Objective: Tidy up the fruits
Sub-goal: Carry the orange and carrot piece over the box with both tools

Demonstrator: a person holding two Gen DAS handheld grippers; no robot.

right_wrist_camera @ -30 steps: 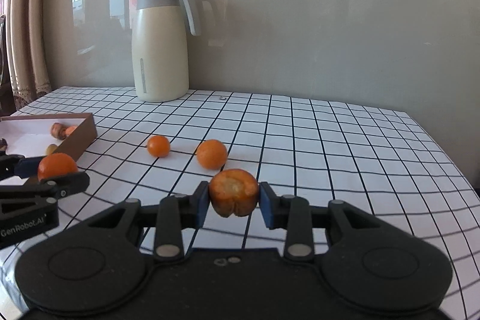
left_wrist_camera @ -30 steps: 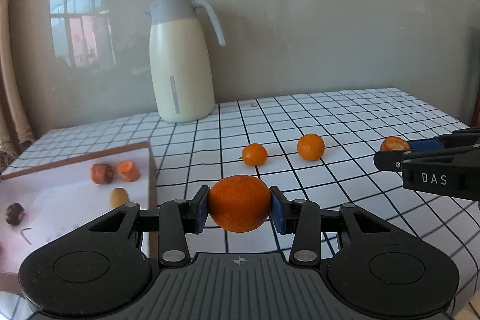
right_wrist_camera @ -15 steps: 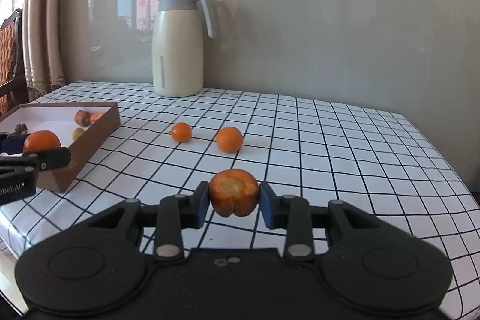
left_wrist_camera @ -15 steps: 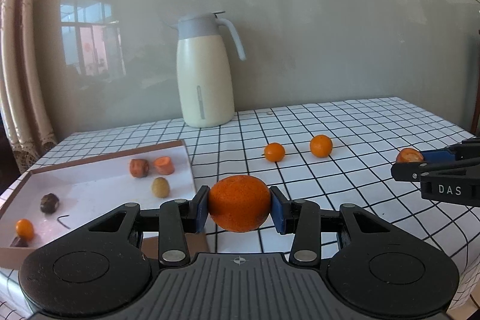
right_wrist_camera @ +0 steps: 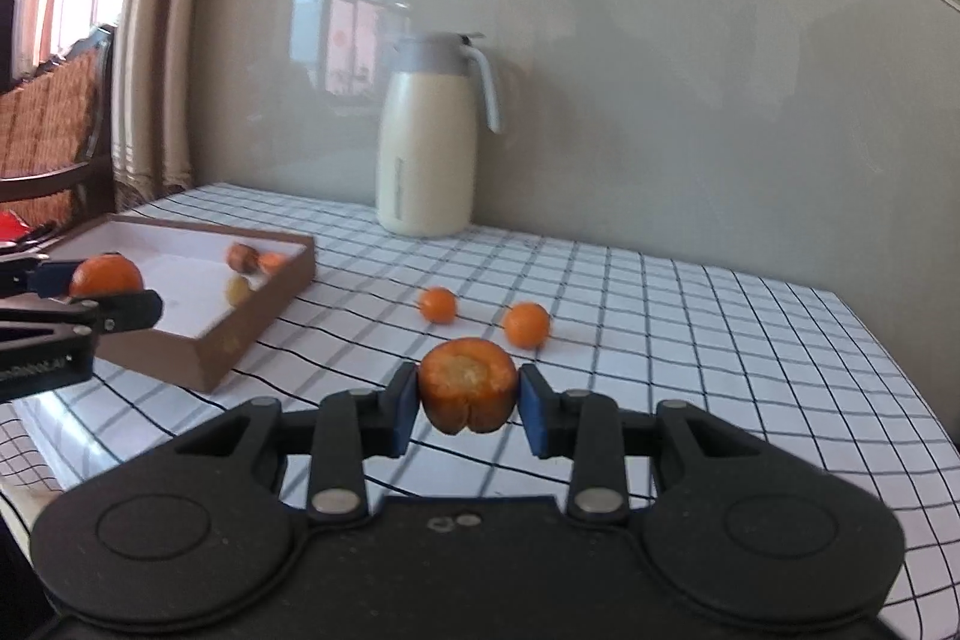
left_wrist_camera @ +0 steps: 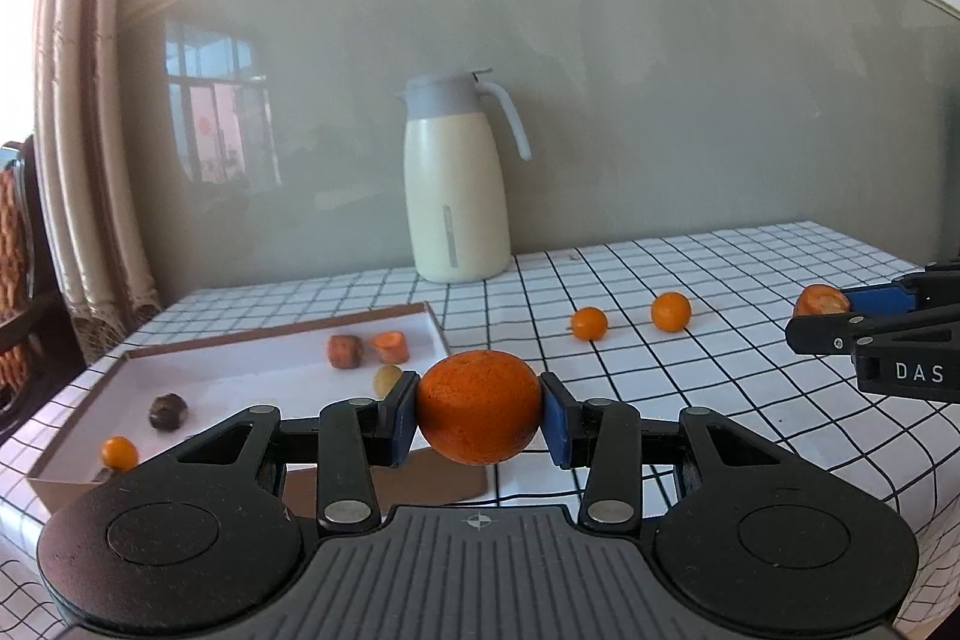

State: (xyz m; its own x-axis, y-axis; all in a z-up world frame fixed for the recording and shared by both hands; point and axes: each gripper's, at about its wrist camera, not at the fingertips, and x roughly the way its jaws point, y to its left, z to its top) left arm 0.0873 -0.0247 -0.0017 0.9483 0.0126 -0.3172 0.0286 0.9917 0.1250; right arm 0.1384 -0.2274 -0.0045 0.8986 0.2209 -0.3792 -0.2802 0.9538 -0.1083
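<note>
My left gripper is shut on a round orange, held above the near right corner of the brown box. My right gripper is shut on an orange carrot chunk, held above the checked table. The box also shows in the right wrist view. It holds two carrot chunks, a yellowish fruit, a dark fruit and a small orange. Two small oranges lie loose on the table.
A cream thermos jug stands at the back by the grey wall. The table has a white cloth with a black grid. Curtains and a wicker chair are at the left.
Both grippers have pulled back and risen, each still holding its piece. More of the box and table now shows, and the jug looks farther away.
</note>
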